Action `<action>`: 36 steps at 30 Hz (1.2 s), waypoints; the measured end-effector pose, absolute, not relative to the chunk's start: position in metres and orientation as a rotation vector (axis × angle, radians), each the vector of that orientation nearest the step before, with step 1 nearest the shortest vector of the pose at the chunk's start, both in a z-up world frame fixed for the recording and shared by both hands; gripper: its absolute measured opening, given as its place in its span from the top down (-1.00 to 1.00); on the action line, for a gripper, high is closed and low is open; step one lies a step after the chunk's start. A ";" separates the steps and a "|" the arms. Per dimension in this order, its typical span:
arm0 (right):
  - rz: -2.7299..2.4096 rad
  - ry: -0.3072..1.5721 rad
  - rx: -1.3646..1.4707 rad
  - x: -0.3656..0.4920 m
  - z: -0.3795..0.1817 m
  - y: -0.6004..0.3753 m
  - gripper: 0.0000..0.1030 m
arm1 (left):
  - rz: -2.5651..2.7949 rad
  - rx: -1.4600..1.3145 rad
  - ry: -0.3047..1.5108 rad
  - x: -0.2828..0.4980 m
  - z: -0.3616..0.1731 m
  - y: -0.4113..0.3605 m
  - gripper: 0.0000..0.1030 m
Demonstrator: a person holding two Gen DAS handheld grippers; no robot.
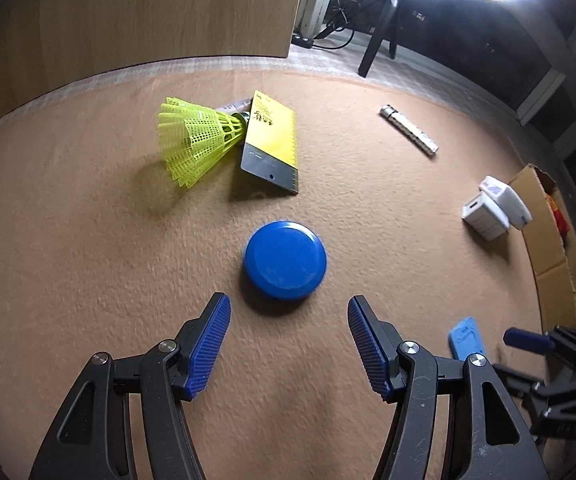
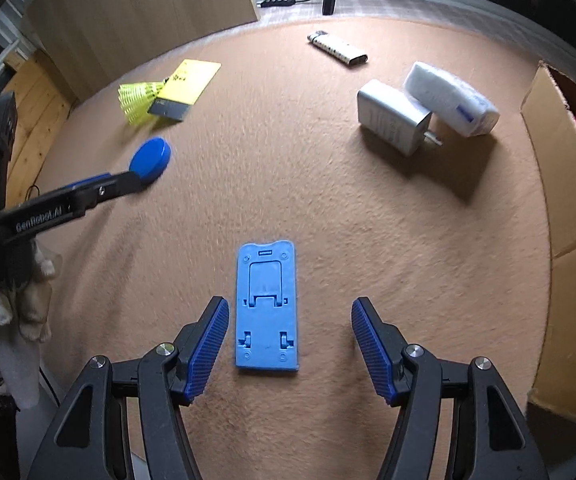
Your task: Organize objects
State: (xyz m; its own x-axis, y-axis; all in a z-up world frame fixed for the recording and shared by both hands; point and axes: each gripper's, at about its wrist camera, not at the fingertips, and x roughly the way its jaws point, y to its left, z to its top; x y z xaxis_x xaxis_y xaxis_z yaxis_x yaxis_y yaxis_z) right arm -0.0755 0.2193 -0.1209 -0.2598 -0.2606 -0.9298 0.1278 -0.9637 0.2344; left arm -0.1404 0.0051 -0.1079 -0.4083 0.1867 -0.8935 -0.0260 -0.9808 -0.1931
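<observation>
Left gripper (image 1: 289,308) has jaws spread wide, nothing between them, hovering over the tan carpet (image 1: 87,260); the round blue lid (image 1: 286,266) lies flat just ahead of the fingertips, roughly centred on the gap, not touching either pad. Beyond it, the yellow shuttlecock (image 1: 193,140) lies on its side with its cork end against the yellow-and-grey notepad (image 1: 272,148), which sits tilted as if propped on something underneath; can't tell what. A patterned lighter (image 1: 409,130) lies alone further right. Near the right edge of the carpet, a white charger block (image 1: 484,216) and a white packet (image 1: 506,200) are touching, packet leaning on the block. Right gripper (image 2: 290,308) also has jaws wide apart and empty; the blue phone stand (image 2: 267,306) lies flat, folded, lengthwise between the fingers, nearer the left pad, near end roughly level with the pad bases. No contact visible. Cardboard box (image 2: 560,184) stands along the carpet's right side, flap open, something red inside. From the right wrist view the left gripper's finger reaches toward the lid, held by a hand in a white glove (image 2: 15,304). Wooden panel (image 1: 147,12) stands behind the carpet at far left.
</observation>
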 end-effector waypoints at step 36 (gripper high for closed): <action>-2.304 -0.304 1.704 -0.084 -0.104 0.238 -0.16 | 2.618 -1.518 -0.340 -0.259 -0.045 -0.029 -0.24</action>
State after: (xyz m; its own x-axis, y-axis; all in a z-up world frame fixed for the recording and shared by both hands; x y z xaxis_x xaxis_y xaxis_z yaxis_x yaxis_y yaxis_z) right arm -0.0838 0.2384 -0.1035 -0.2790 -0.3282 -0.9025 0.0825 -0.9445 0.3179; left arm -0.2591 -0.0287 -0.0455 -0.4997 0.1940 -0.8442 0.0282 -0.9704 -0.2397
